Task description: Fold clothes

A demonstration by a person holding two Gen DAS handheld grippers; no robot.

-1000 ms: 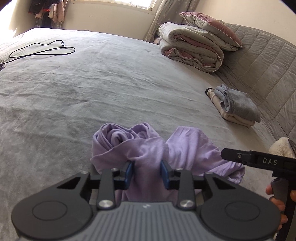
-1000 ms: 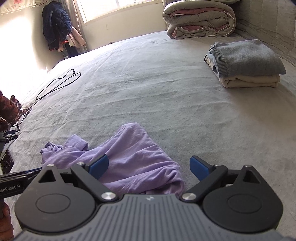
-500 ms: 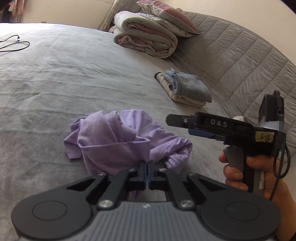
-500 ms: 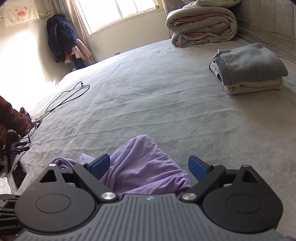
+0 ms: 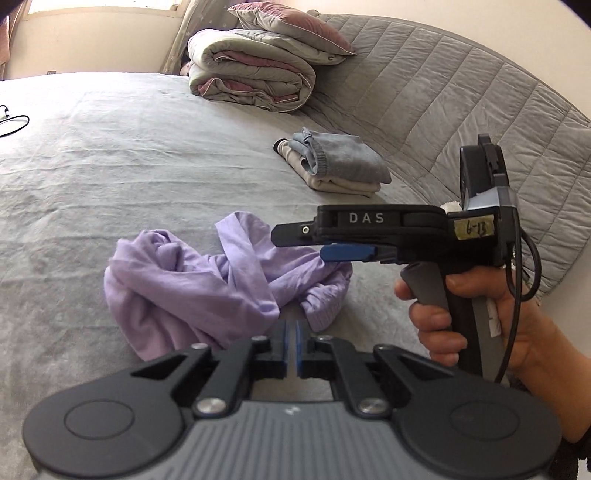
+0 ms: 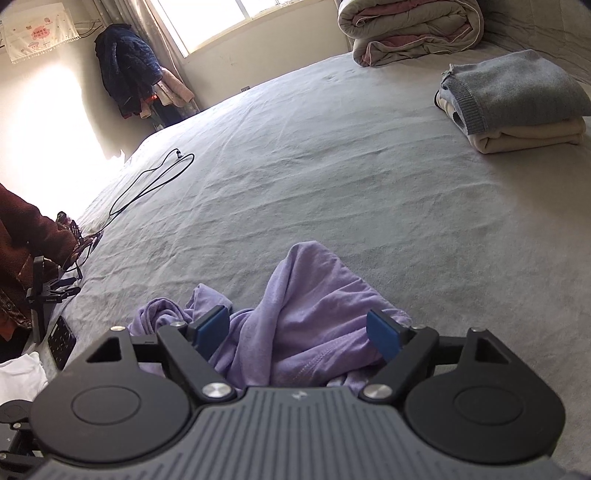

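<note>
Purple top: I see the purple top (image 5: pixel 192 288) lying in a crumpled heap on the gray bed (image 5: pixel 129 166). It is bunched and twisted, not folded. In the right wrist view the purple top (image 6: pixel 314 332) sits right in front of my camera.

Left tool: my left tool (image 5: pixel 291 345) has its blue pads pressed almost together, with only a thin slit between them. I see no cloth between them. It sits just at the near edge of the heap.

Right tool: my right tool (image 6: pixel 301 332) has its blue pads spread wide apart. It hangs over the purple cloth, and the cloth shows between the pads. They are not pinching it. From the left wrist view I see the right tool (image 5: pixel 306 240) from the side, above the right end of the heap.

Hand: a hand (image 5: pixel 476 314) grips the black handle of the right tool.

Folded pile: a gray sweater on a cream one makes a neat folded pile (image 5: pixel 336 166), well apart from the purple top, near the padded headboard (image 5: pixel 461 103).

Rolled quilt: a rolled quilt (image 5: pixel 251 77) with a pillow (image 5: pixel 291 33) on top lies at the far end of the bed.

Cable: a black cable (image 6: pixel 147 184) curls on the bed, far to the left.

Sleeve: a dark red sleeve (image 6: pixel 26 243) shows at the left edge.
</note>
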